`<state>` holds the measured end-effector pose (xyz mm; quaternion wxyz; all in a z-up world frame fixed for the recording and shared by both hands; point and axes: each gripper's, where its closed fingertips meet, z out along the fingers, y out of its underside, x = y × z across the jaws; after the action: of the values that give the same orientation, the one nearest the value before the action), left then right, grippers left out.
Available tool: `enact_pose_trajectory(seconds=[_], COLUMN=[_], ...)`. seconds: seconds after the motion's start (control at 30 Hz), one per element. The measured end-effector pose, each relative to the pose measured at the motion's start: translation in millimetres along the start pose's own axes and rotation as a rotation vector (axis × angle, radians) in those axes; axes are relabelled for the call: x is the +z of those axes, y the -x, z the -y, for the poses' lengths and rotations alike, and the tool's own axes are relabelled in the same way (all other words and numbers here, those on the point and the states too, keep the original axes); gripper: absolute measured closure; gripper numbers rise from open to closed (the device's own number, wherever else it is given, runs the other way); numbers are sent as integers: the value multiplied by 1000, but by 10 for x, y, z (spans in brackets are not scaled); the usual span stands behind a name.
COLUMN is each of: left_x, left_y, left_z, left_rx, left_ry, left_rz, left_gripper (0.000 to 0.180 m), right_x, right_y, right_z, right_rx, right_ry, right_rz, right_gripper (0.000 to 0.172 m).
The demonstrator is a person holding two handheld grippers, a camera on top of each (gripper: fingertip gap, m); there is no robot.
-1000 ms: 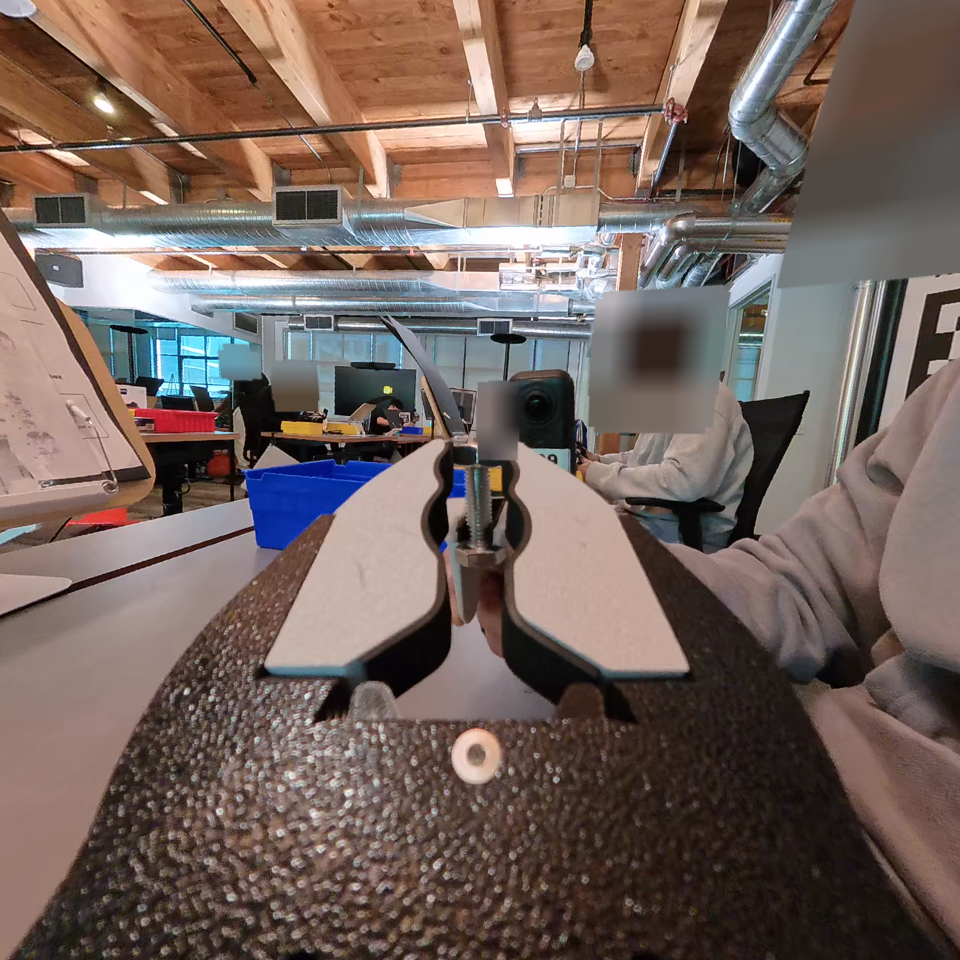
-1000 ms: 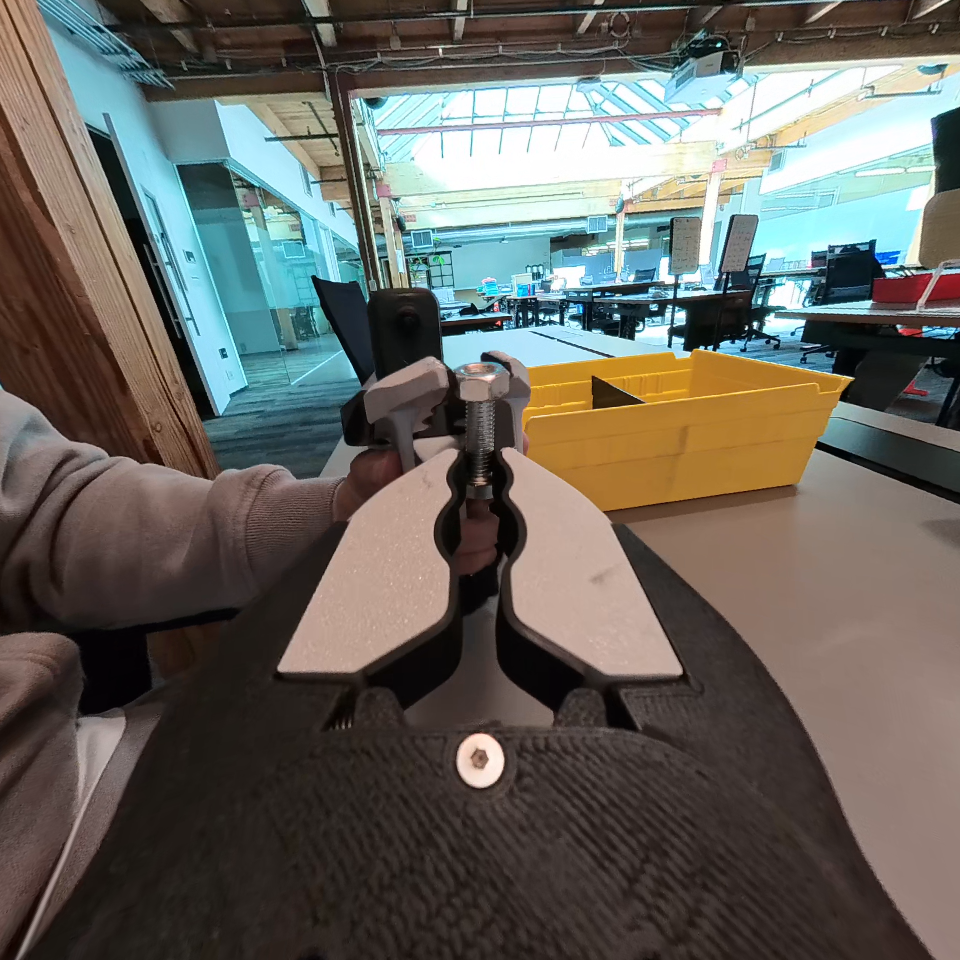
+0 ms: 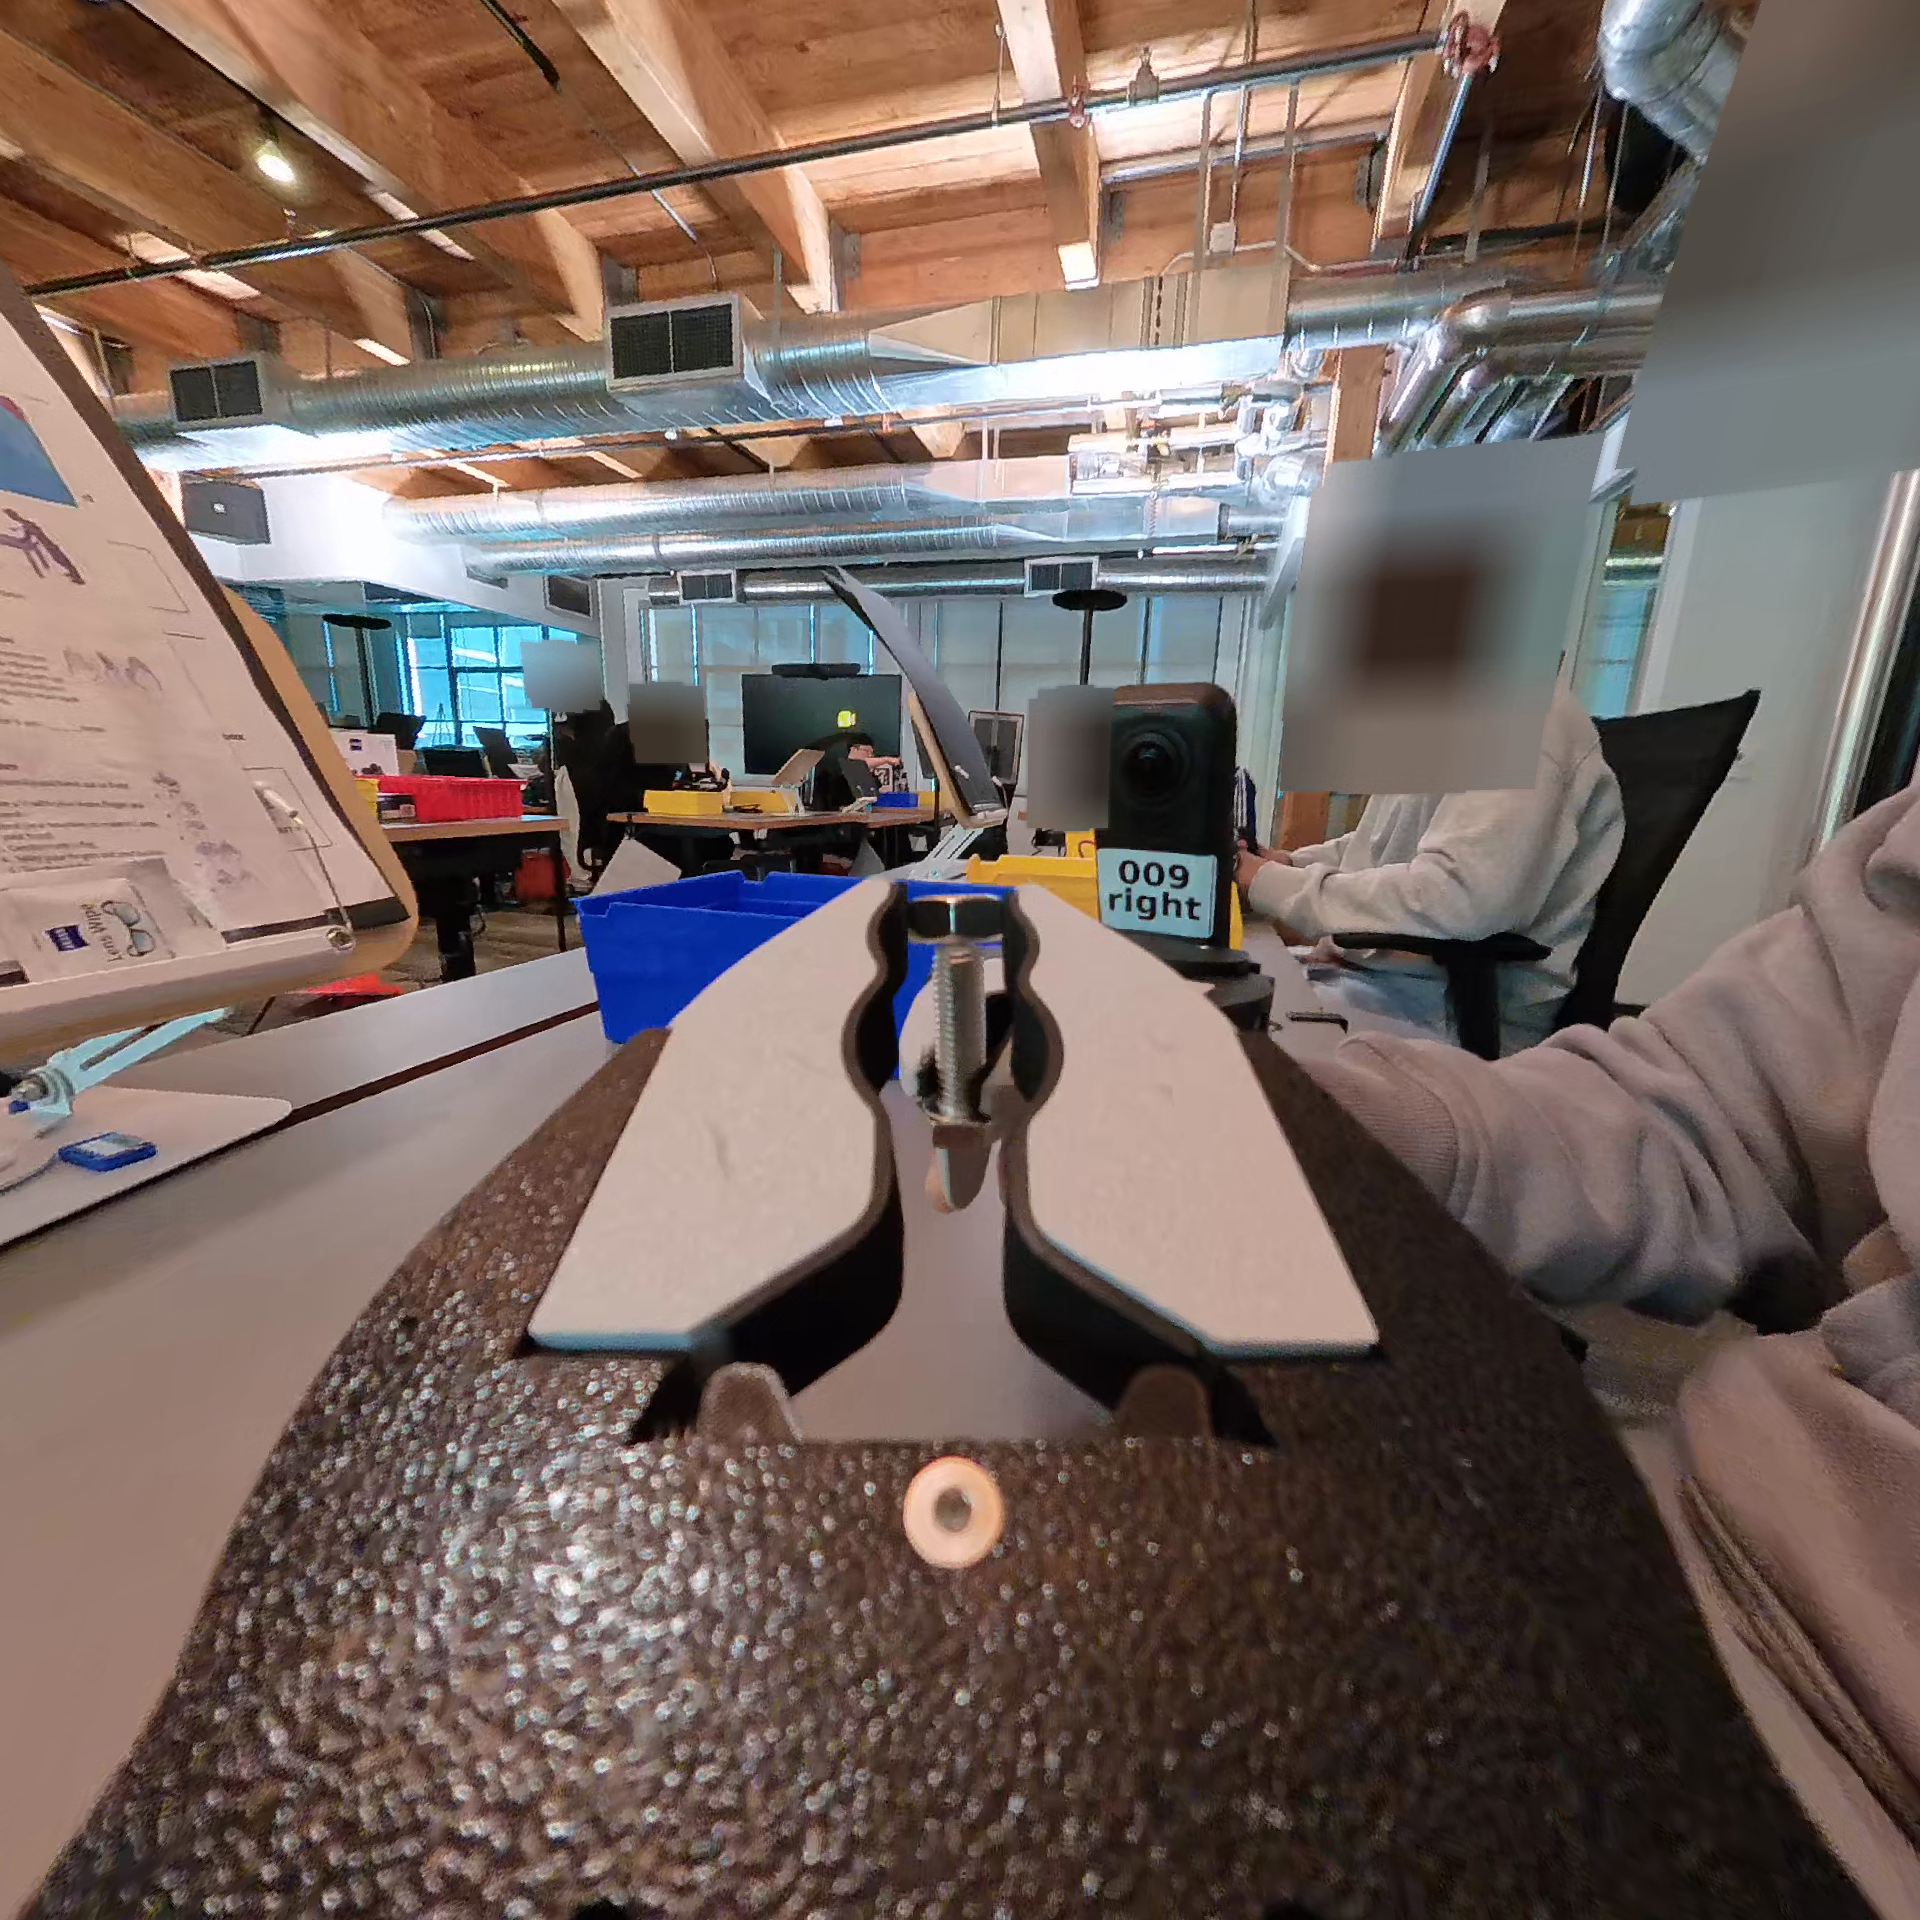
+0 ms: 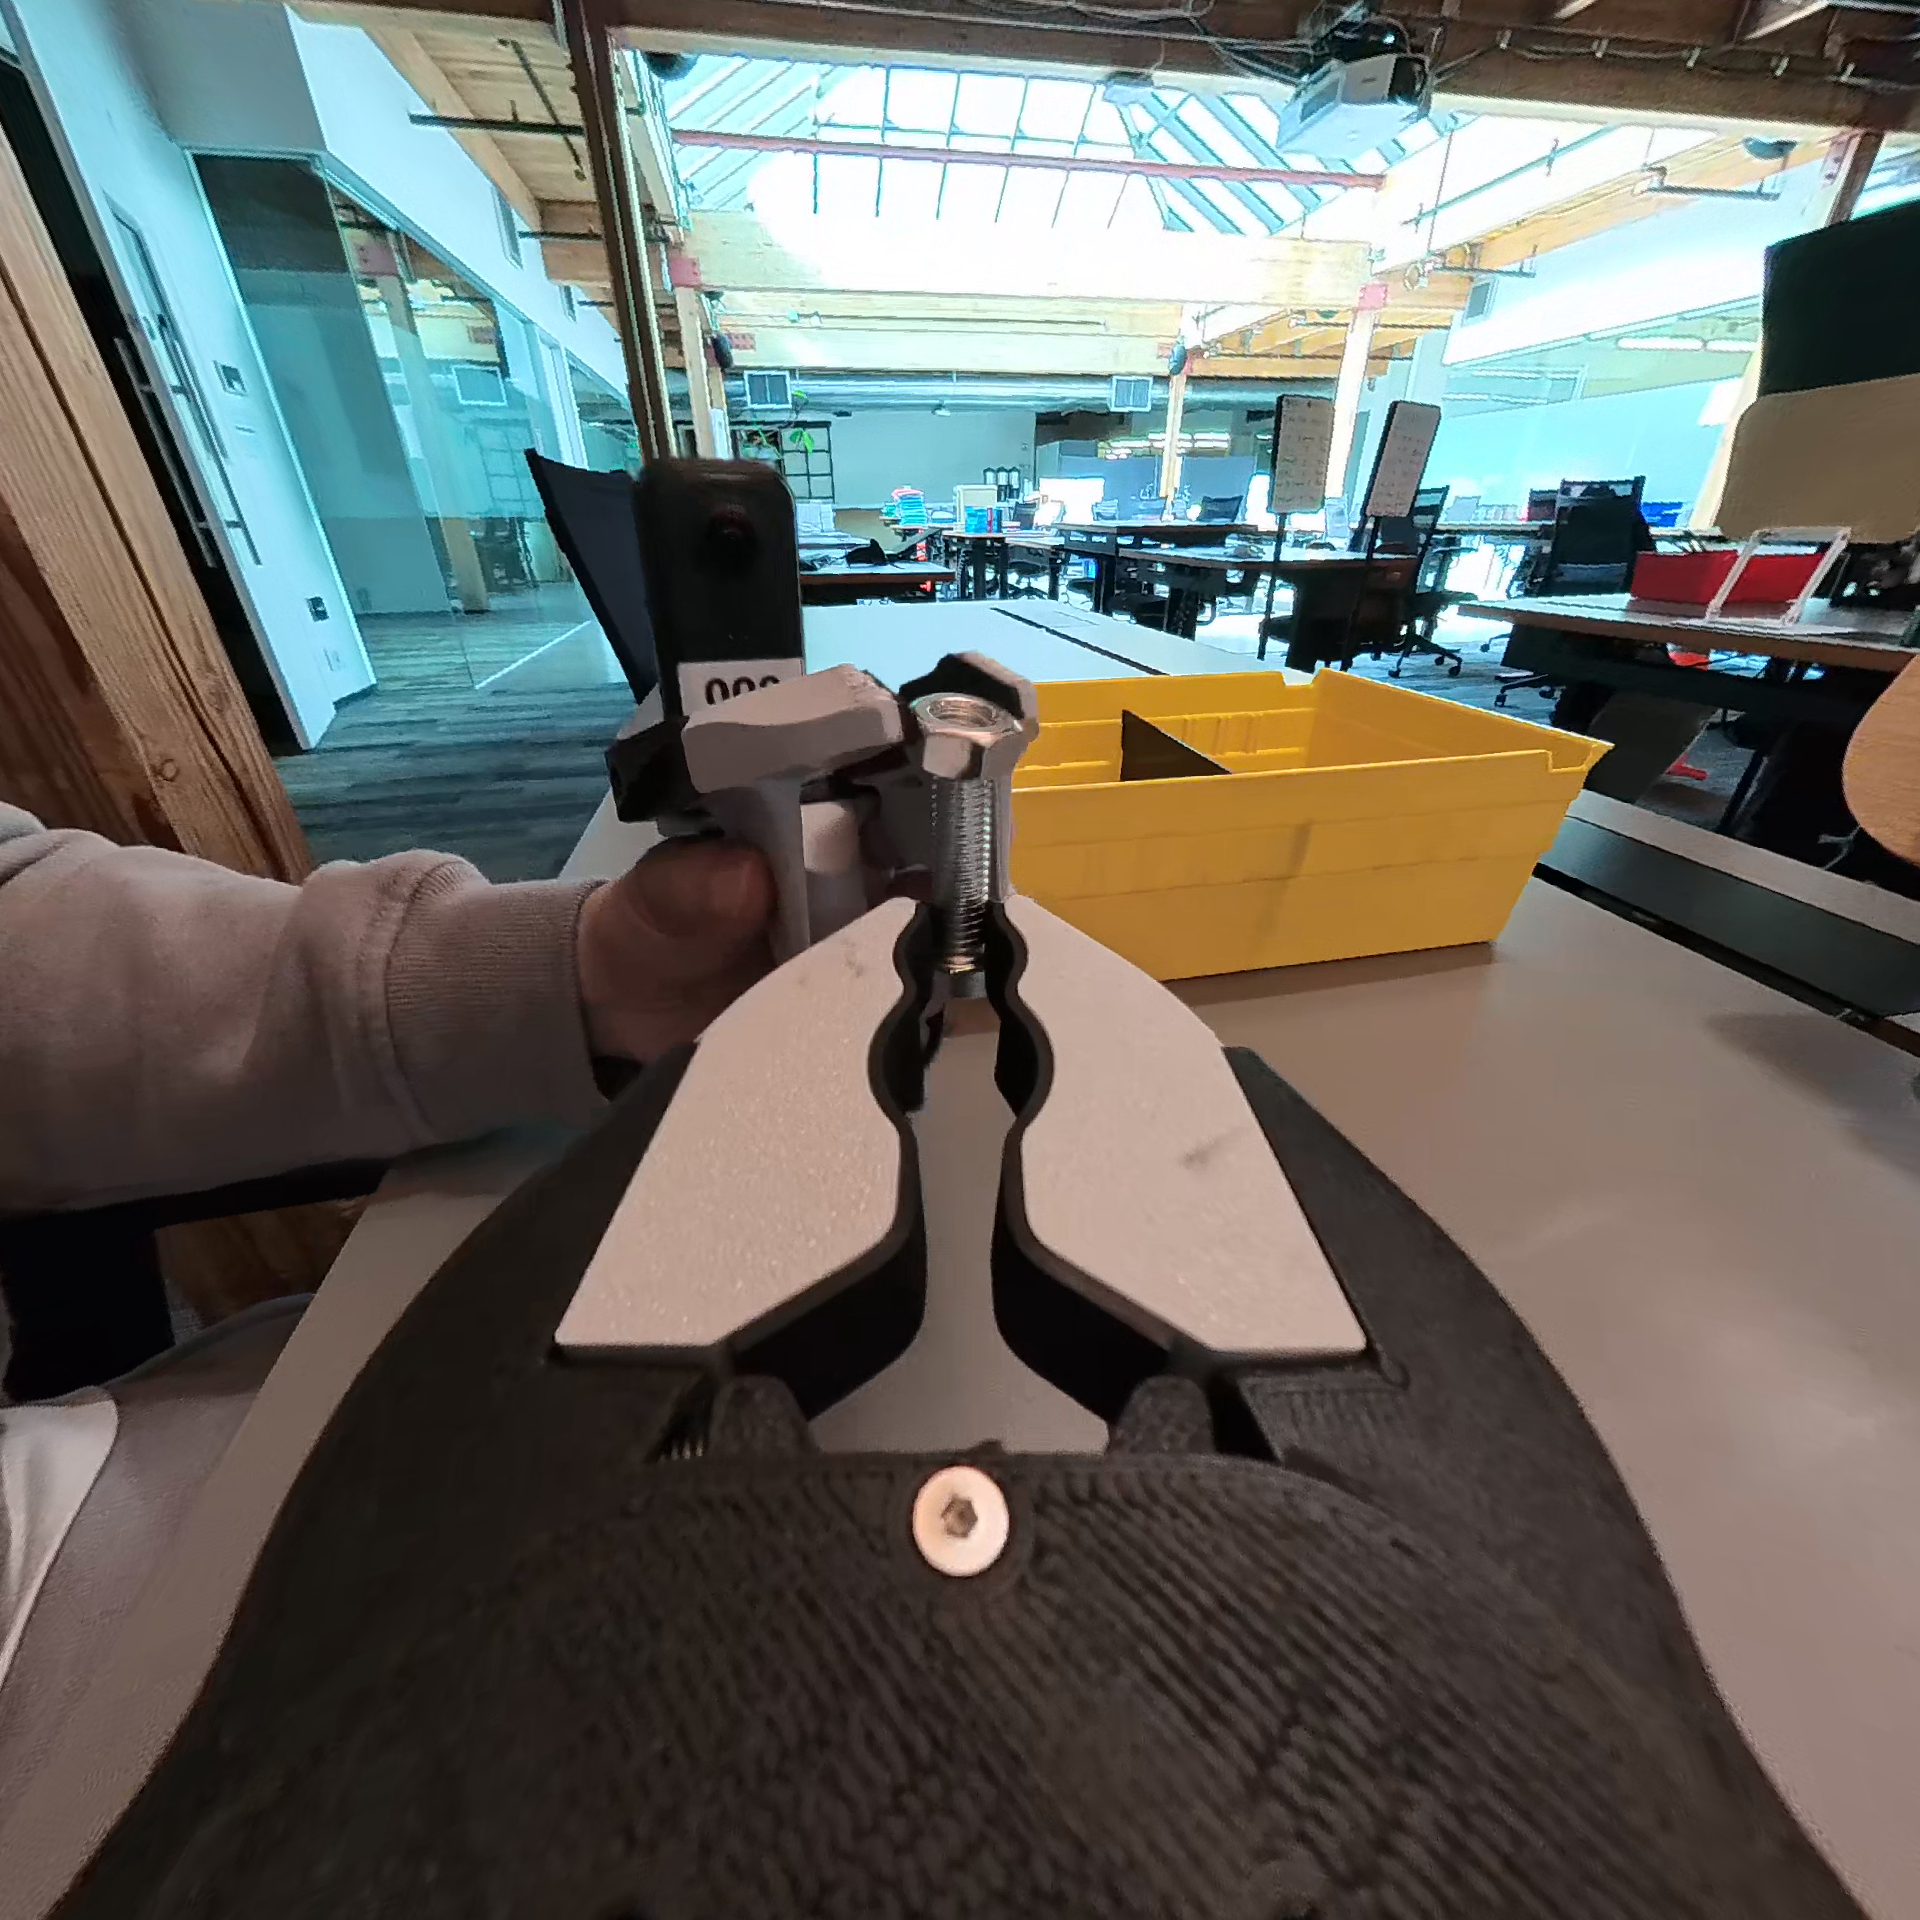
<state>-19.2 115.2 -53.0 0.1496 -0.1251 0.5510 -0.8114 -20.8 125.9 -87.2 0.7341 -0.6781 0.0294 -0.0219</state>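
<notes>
My left gripper (image 3: 956,914) is shut on a silver hex nut (image 3: 956,920) at its fingertips. The nut sits on the top end of a threaded silver bolt (image 3: 956,1013) that stands upright. My right gripper (image 4: 956,935) faces the left one and is shut on the bolt's lower end (image 4: 964,852). In the right wrist view the nut (image 4: 958,732) shows between the left gripper's grey finger (image 4: 790,727) and its dark finger (image 4: 982,681). A hand (image 4: 665,935) holds the left gripper. The right gripper's black camera (image 3: 1169,790) shows behind the nut.
A yellow bin (image 4: 1299,862) stands on the grey table (image 4: 1558,1143) behind the bolt. A blue bin (image 3: 707,956) stands beyond the left gripper. A tilted board with papers (image 3: 156,779) is at far left. A grey sleeve (image 3: 1558,1122) is at right; a seated person (image 3: 1455,862) is behind.
Both grippers keep their hold on nut and bolt. The left wrist view has swung a little, so the right gripper's camera now sits farther right; the nut shows slightly higher in the right view.
</notes>
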Motion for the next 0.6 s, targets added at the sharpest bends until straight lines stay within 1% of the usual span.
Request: enact_pose_trajectory(seconds=[0.03, 0.1, 0.27, 0.43, 0.6], left_x=[1, 4, 12, -1, -6], left_y=[-2, -6, 1, 10, 26], left_z=[-14, -23, -24, -57, -55], left_rx=[-7, -17, -24, -20, -26], left_ry=[-2, -11, -8, 34, 60], left_rz=[-1, 0, 3, 7, 11], left_gripper=[164, 165, 164, 164, 159], right_x=[0, -3, -10, -4, 3], right_y=[3, 12, -8, -19, -6], right_z=[6, 24, 26, -11, -25], right_rx=[11, 36, 19, -22, -30], right_ry=[-6, -20, -16, 13, 21], right_rz=[5, 18, 4, -10, -6], right_gripper=[163, 163, 163, 163, 163])
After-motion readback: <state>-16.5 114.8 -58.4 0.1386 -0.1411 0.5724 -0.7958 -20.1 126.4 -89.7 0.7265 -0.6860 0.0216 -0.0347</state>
